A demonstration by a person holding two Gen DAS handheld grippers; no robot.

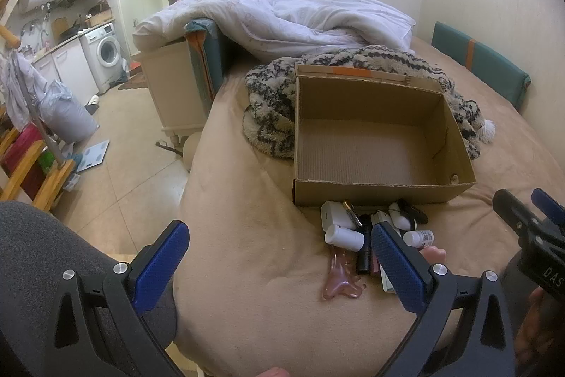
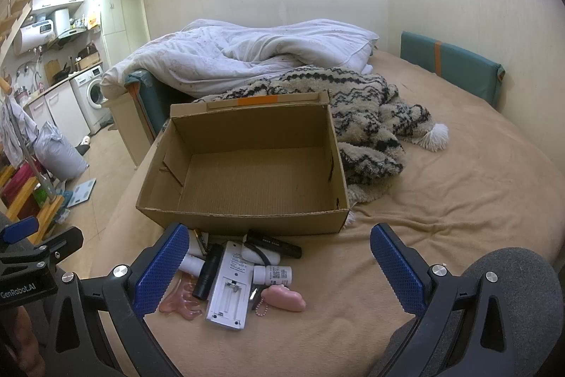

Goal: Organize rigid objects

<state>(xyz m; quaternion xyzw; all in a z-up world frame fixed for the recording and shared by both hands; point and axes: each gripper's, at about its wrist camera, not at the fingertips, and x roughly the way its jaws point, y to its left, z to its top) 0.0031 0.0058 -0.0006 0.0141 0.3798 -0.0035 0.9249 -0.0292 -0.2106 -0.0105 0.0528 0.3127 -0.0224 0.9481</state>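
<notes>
Clutter [image 2: 233, 271] crowds my empty box [image 2: 247, 165]; both tongs, left [image 1: 279, 267] and right [image 2: 279, 267], gape apart, so I risk scattering neighbours.

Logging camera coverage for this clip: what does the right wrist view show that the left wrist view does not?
Only the right wrist view shows the white rectangular device lying whole and the pink rounded charm with bead chain. Only the left shows the white square plastic case. Both share the empty brown cardboard box, the translucent pink scraper and the open left hand-held gripper and right hand-held gripper.
</notes>
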